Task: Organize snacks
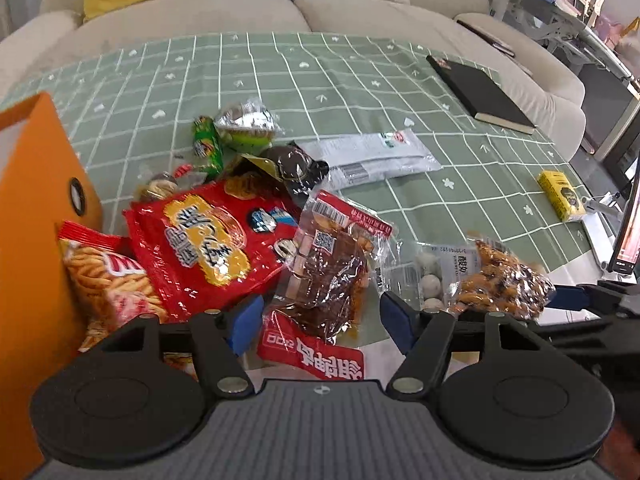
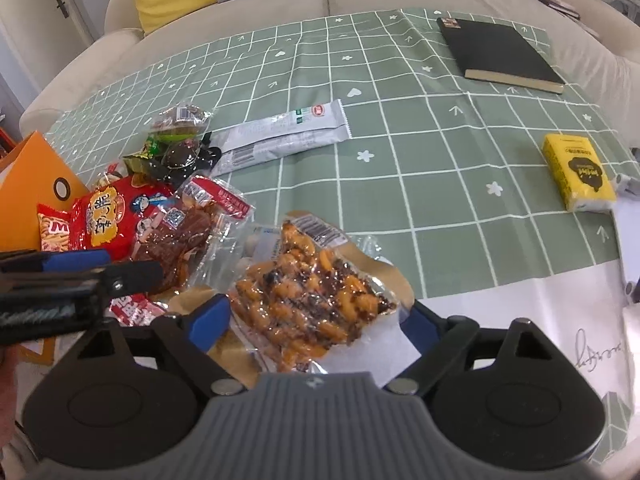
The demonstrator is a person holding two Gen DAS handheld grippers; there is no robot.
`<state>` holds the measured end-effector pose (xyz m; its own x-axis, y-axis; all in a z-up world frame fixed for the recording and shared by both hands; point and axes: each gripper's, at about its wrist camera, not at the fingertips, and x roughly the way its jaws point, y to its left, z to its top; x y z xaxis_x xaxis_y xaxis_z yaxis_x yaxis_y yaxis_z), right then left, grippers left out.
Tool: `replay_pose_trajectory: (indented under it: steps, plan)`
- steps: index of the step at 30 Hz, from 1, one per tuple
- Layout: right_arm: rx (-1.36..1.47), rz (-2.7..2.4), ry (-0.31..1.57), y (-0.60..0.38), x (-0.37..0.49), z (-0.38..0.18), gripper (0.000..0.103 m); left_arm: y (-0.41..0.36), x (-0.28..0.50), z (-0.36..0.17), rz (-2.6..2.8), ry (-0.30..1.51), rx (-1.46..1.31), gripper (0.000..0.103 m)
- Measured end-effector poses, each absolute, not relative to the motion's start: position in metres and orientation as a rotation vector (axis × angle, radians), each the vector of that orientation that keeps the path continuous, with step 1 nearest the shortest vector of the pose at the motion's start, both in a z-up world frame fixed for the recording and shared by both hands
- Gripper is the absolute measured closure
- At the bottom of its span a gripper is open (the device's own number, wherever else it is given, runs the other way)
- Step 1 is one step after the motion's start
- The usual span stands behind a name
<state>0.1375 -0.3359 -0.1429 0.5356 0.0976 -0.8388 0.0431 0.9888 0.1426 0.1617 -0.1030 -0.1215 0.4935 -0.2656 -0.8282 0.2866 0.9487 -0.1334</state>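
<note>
left tongs [image 1: 320, 316]: open, nothing gripped; straddling the near end of a clear pack of dark-sauced snack [image 1: 328, 276], red label toward the tongs.
right tongs [image 2: 320, 320]: open, nothing gripped; clear nut-mix pack [image 2: 312, 304] lies between the blue pads, not visibly pinched.
nut-mix pack, long axis: runs away from the right tongs, angled up-left.
nearer hand: right, for the nut mix; left, for the sauced pack.
other snacks: red bag [image 1: 208, 248] and strip-snack bag [image 1: 108, 280], heaped by the orange bag [image 1: 24, 240].
surface: green-checked counter [image 2: 440, 184].
</note>
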Motion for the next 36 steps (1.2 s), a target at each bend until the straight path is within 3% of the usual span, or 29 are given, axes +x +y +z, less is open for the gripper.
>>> replay_pose_trajectory:
  steps: [7, 10, 13, 15, 17, 21, 22, 27, 36]
  plan:
    - [0.119, 0.062, 1.017, -0.328, 0.136, -0.146, 0.013, -0.111, 0.168, -0.135, -0.316, 1.0, 0.027, 0.025]
    - [0.092, 0.071, 1.01, -0.325, 0.134, -0.145, 0.015, -0.113, 0.167, -0.133, -0.321, 0.996, 0.044, 0.049]
    - [0.074, 0.071, 1.007, -0.321, 0.131, -0.142, 0.021, -0.113, 0.161, -0.129, -0.353, 0.993, 0.054, 0.064]
    - [0.054, 0.066, 1.006, -0.317, 0.129, -0.14, 0.023, -0.11, 0.157, -0.125, -0.354, 0.996, 0.039, 0.065]
    - [0.043, 0.064, 0.997, -0.314, 0.125, -0.138, 0.034, -0.107, 0.15, -0.121, -0.354, 0.987, 0.033, 0.067]
    - [0.039, 0.079, 0.984, -0.31, 0.118, -0.132, 0.039, -0.101, 0.136, -0.112, -0.365, 0.969, 0.024, 0.069]
    - [0.032, 0.081, 0.979, -0.308, 0.116, -0.13, 0.054, -0.099, 0.131, -0.109, -0.369, 0.962, 0.021, 0.07]
    - [0.069, 0.125, 0.959, -0.302, 0.107, -0.122, 0.076, -0.09, 0.116, -0.1, -0.378, 0.949, 0.023, 0.071]
    - [0.037, 0.152, 0.895, -0.282, 0.091, -0.1, 0.08, -0.073, 0.1, -0.079, -0.372, 0.899, -0.06, 0.073]
